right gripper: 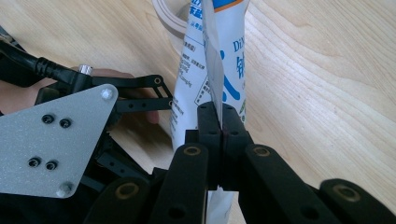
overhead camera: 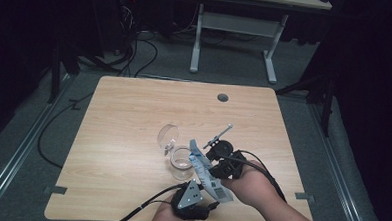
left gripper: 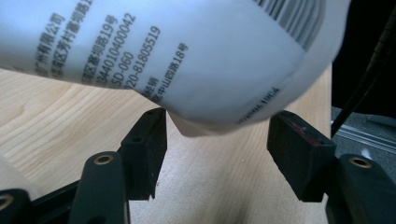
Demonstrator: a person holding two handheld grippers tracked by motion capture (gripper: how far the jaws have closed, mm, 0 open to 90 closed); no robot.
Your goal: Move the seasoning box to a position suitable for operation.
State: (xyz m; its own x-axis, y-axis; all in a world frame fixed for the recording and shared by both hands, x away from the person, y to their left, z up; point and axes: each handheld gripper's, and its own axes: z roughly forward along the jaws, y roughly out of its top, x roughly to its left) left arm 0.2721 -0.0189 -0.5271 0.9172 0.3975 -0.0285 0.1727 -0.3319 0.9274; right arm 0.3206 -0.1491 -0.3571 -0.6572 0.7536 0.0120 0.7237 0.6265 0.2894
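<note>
A pale wooden table (overhead camera: 133,118) is set in a dim room, with cables on the floor beyond. Near its front edge, a white-and-blue sachet (overhead camera: 206,173) is held slanted over a small glass jar (overhead camera: 181,165), whose hinged lid (overhead camera: 168,135) is tipped back. The right gripper (right gripper: 219,121) is clenched on the sachet's seam; the left gripper (left gripper: 217,140) is spread, its jaws around the lower corner but apart from it. Pouring seems prepared; next, that corner needs pinching. The sachet's top and the jar's contents cannot be made out

A round grey grommet hole (overhead camera: 222,97) sits near the far edge of the light wooden table (overhead camera: 123,117); a white-legged desk (overhead camera: 235,29) stands beyond.
</note>
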